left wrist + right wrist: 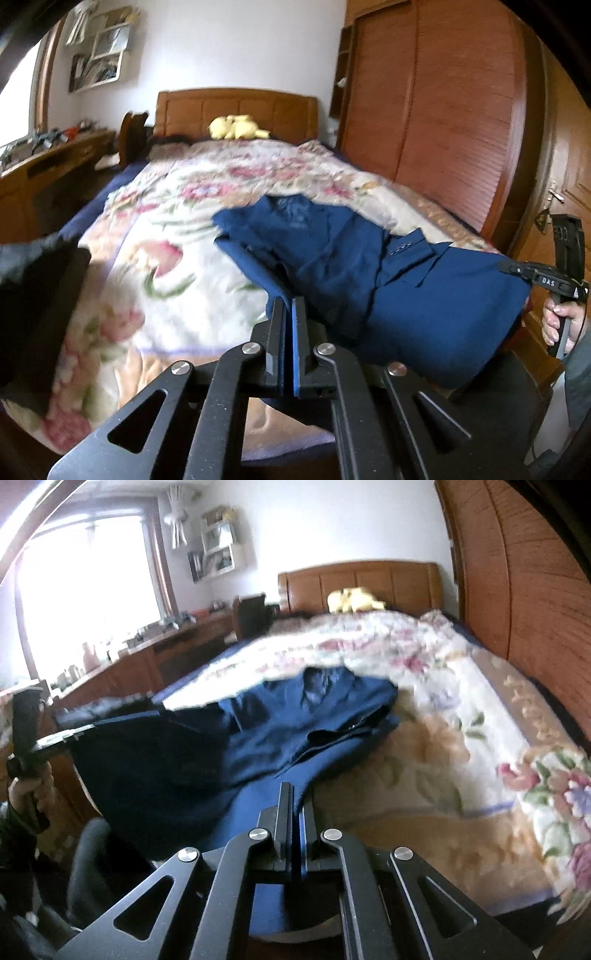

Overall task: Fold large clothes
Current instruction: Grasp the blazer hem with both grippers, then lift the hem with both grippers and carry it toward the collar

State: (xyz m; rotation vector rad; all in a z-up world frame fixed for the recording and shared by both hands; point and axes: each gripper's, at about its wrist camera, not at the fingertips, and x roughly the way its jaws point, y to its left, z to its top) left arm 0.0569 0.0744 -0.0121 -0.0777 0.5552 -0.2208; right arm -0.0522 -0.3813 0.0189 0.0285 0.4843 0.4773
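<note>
Dark blue suit jacket (332,258) lies on the floral blanket (166,229) of the wooden bed, near hem raised off it. Left gripper (289,306) clamped tight on one hem corner; right gripper (293,794) likewise pinches the other (cloth spans between them).

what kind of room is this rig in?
A home bedroom, most likely: a bed with a wooden headboard and a floral blanket, a slatted wooden wardrobe beside it, and a cluttered desk under the window.
</note>
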